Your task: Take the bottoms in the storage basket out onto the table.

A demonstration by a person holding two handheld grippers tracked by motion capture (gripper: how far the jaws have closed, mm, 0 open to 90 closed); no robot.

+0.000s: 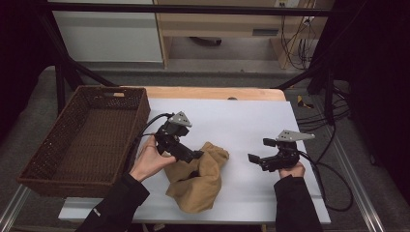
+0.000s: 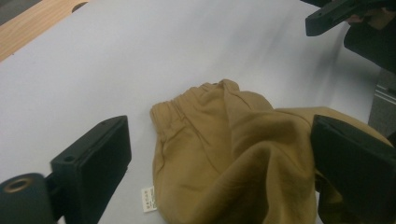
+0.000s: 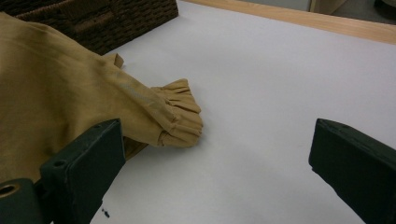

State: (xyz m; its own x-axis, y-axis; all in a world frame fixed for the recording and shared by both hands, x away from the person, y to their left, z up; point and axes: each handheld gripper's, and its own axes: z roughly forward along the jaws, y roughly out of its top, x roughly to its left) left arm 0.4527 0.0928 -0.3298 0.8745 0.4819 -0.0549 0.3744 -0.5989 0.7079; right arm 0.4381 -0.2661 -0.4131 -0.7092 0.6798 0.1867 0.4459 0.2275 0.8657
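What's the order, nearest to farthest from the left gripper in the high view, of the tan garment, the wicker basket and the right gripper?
From the left gripper:
1. Tan garment, right under its open jaws.
2. Wicker basket, beside it at the table's left edge.
3. Right gripper, across the white sheet, on the right.

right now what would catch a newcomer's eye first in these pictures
A crumpled tan garment lies near the front of the white table, with the left gripper open right over it. A dark wicker basket sits at the table's left edge. The right gripper is open too, off to the cloth's right.
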